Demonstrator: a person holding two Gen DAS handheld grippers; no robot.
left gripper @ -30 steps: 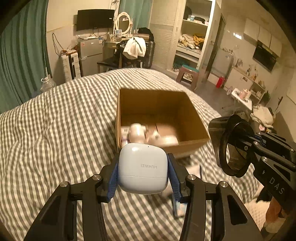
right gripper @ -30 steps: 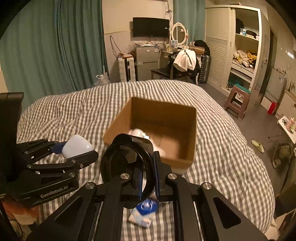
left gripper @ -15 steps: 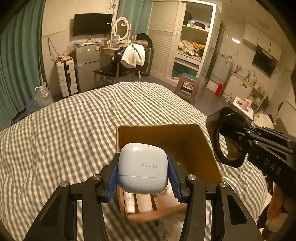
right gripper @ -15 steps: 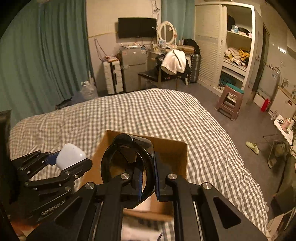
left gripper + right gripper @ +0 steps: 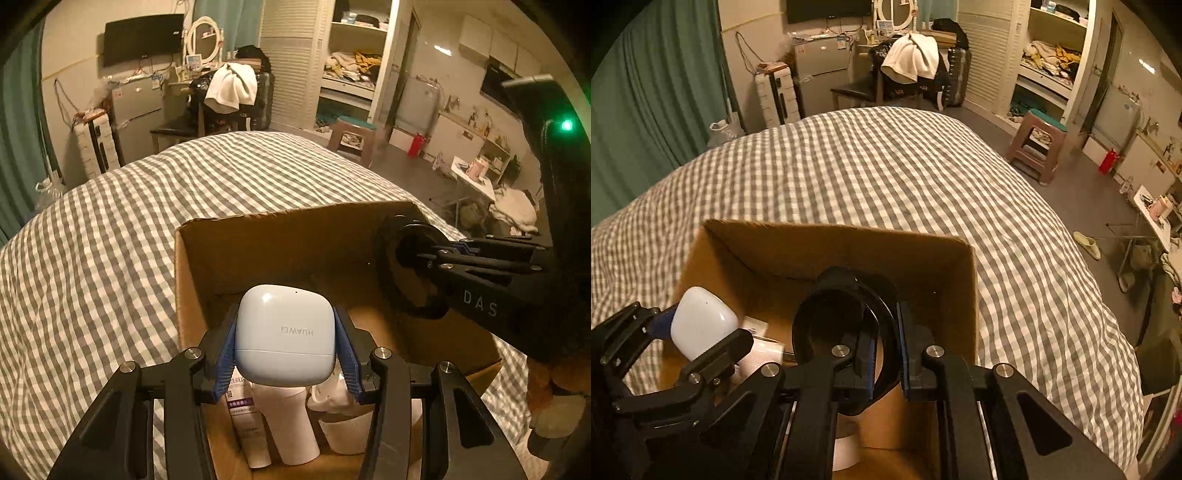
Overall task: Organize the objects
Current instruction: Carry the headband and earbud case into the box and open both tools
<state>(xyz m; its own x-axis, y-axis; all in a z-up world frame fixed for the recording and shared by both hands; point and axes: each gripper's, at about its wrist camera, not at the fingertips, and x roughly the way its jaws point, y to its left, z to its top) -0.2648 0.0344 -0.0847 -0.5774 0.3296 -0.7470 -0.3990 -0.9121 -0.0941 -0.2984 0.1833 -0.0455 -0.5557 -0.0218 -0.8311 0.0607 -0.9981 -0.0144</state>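
"HUAWEI" on earbud case (image 5: 285, 334); "DAS" on right gripper (image 5: 424, 258).

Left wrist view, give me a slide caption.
Left gripper holds an earbud case over the cardboard box; right gripper carries a black ring.

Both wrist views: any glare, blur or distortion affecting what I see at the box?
Left wrist: sharp, warm dim light, soft glare on the earbud case, fisheye bends the cardboard box rim. Right wrist: sharp too, black ring reads as a dark silhouette; box interior shadowed.
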